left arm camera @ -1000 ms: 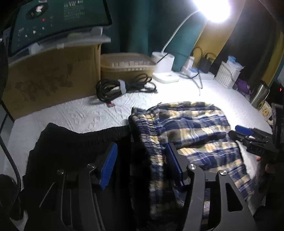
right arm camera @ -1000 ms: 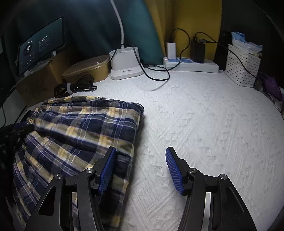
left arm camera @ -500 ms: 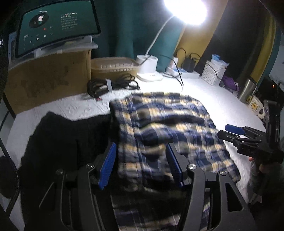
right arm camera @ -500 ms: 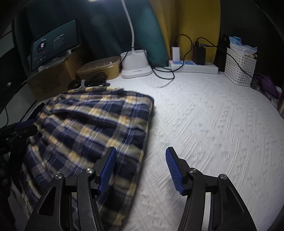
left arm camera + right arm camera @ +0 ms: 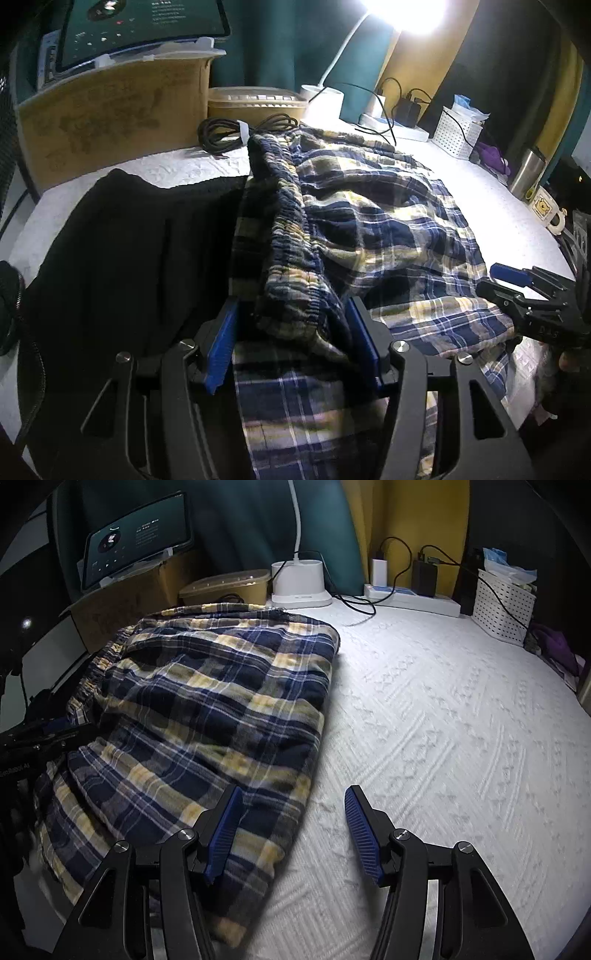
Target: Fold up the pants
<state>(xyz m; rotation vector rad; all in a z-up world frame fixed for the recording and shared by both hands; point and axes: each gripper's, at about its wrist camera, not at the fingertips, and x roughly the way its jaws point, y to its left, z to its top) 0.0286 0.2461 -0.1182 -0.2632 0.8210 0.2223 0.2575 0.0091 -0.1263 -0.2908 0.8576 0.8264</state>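
Note:
Blue, yellow and white plaid pants (image 5: pixel 388 229) lie folded on the white bed cover; they also show in the right wrist view (image 5: pixel 207 716). Their gathered elastic waistband (image 5: pixel 291 266) runs toward my left gripper (image 5: pixel 295 339), whose jaws stand wide apart with the waistband's near end between them. My right gripper (image 5: pixel 291 827) is open over the pants' right edge, left finger above the cloth, right finger above bare cover. It also appears in the left wrist view (image 5: pixel 517 284) at the pants' right edge.
A black garment (image 5: pixel 122 258) lies left of the pants. Behind stand a cardboard box (image 5: pixel 110 118) with a tablet, a coiled cable (image 5: pixel 229 133), a beige container (image 5: pixel 225 585), a lamp base (image 5: pixel 299 581), a power strip (image 5: pixel 410 598), a white basket (image 5: pixel 502 605), a steel cup (image 5: pixel 526 173) and a mug (image 5: pixel 546 210).
My left gripper has moved forward and lower, so the waistband now sits between its open fingers. The right gripper shifted slightly closer to the pants' edge.

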